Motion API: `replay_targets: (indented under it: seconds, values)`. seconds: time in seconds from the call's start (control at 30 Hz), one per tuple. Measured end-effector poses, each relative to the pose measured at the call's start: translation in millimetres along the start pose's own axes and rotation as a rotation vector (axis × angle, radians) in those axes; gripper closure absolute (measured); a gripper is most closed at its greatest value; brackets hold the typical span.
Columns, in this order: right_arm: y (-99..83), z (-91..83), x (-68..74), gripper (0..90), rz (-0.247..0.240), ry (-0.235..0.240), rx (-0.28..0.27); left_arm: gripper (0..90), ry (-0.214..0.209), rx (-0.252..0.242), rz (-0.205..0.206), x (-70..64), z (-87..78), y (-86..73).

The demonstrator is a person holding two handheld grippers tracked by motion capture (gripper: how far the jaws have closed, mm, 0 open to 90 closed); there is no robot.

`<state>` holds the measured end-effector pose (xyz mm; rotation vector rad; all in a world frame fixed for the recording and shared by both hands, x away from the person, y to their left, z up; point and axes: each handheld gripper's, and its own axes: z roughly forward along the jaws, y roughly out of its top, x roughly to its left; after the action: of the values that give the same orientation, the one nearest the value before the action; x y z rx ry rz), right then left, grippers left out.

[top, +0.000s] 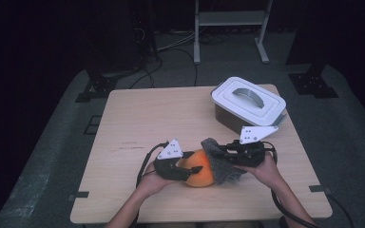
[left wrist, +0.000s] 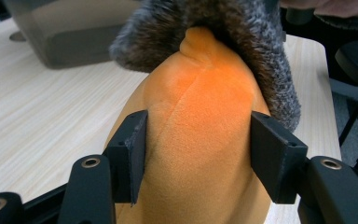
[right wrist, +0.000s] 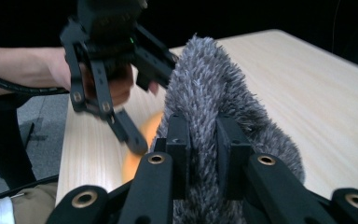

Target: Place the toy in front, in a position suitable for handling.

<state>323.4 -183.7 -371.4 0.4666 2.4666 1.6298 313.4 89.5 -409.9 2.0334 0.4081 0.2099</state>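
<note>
An orange plush toy (top: pixel 198 175) lies at the table's near middle with a grey furry cover (top: pixel 220 165) over its right end. My left gripper (top: pixel 193 170) is shut on the toy's left side. In the left gripper view its jaws press both flanks of the orange plush toy (left wrist: pixel 200 126), and the grey furry cover (left wrist: pixel 265 51) wraps the far tip. From the right, my right gripper (top: pixel 217 151) is shut on the cover. The right gripper view shows my right gripper (right wrist: pixel 203 140) pinching a fold of the grey furry cover (right wrist: pixel 205 84), with the left gripper (right wrist: pixel 116 70) beyond.
A grey bin with a white handled lid (top: pixel 248 101) stands at the table's far right. The wooden table (top: pixel 147 118) has bare room on its left and far side. A metal frame (top: pixel 230 21) and cables lie on the floor behind the table.
</note>
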Motion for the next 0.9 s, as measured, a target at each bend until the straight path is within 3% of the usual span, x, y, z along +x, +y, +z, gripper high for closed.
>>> replay_targets:
  seconds: [0.13, 0.27, 0.4, 0.53, 0.6, 0.77, 0.9]
  values:
    - [-11.2, 9.4, -2.9, 76.6, 0.015, 0.01, 0.065, 36.1, -0.031, -0.007, 0.016, 2.9, 0.6, -2.5]
    - [-18.5, 4.7, -5.9, 76.7, 0.017, 0.017, 0.09, 25.4, -0.038, -0.027, 0.028, 5.8, 0.6, -2.5]
    - [-29.0, -2.9, -10.7, 76.6, 0.041, 0.031, 0.087, 17.8, -0.053, -0.019, -0.011, 16.4, 1.4, -8.7]
    - [-37.1, -9.0, -15.8, 76.5, 0.051, 0.046, 0.086, 11.9, -0.137, 0.011, -0.101, 26.6, 11.0, -17.6]
    - [-38.7, -11.4, -18.4, 76.3, 0.059, 0.025, 0.091, 12.7, -0.153, 0.014, -0.113, 27.6, 15.4, -21.6]
    - [-36.0, -11.8, -20.8, 76.4, 0.073, -0.018, 0.095, 37.1, -0.08, 0.022, -0.081, 21.8, 10.2, -15.0]
    - [-20.7, -16.6, -16.8, 76.6, 0.063, -0.029, 0.048, 41.8, -0.016, 0.043, -0.057, 13.5, 2.8, -6.0]
